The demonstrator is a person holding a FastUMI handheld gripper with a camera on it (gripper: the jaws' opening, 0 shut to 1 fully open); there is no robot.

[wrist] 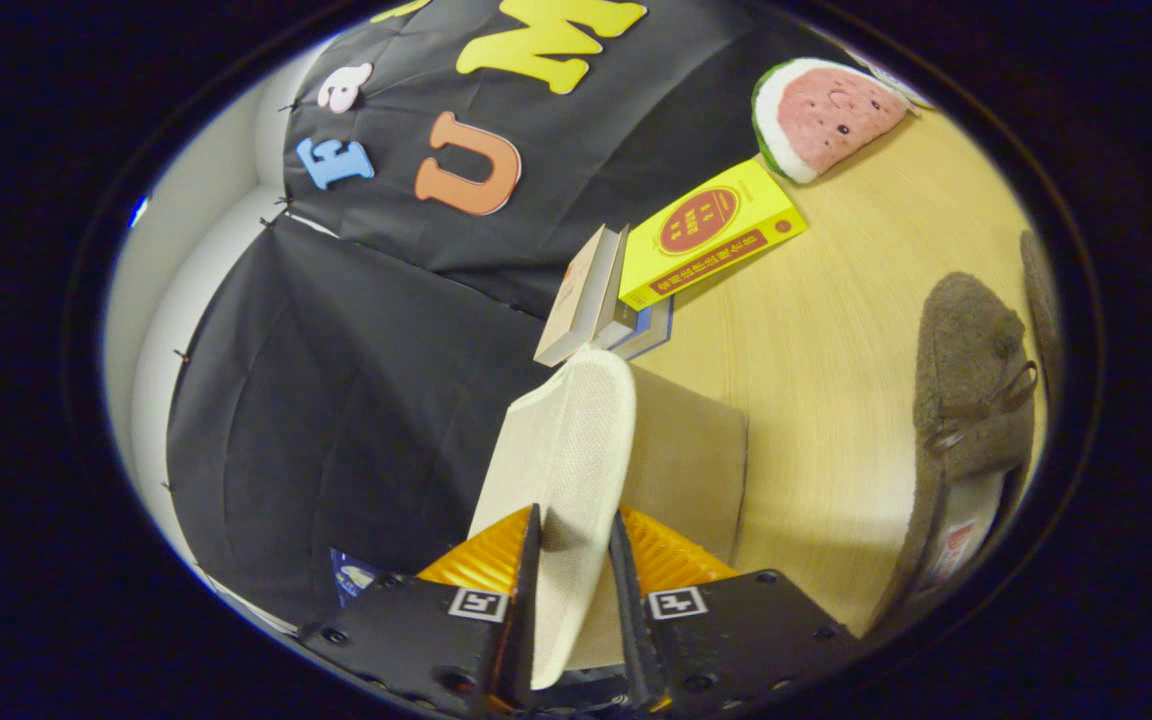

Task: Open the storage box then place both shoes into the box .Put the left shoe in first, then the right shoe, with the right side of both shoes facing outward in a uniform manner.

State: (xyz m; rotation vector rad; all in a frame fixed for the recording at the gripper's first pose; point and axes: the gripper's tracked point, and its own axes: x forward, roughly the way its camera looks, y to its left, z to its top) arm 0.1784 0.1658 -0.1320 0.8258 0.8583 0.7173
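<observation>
The camera rides on the gripper [574,560], looking forward along its fingers. The view is rolled sideways and sits close above the wooden table [836,330], facing the booth wall.

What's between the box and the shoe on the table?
Bare tabletop in the gripper view. The gripper is shut on the box lid; the brown shoe lies beyond the box.

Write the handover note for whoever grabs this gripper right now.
Gripper: shut on the box lid, both fingers pinching its edge, lid lifted.
Storage box: just beyond the fingers on the wooden table; inside hidden.
Shoe: brown, fuzzy, lying on the table off to one side of the box, not yet boxed; a second one barely shows beyond it.
Done: lid grasped and raised.
Left: finish opening, load left shoe, then right.
</observation>
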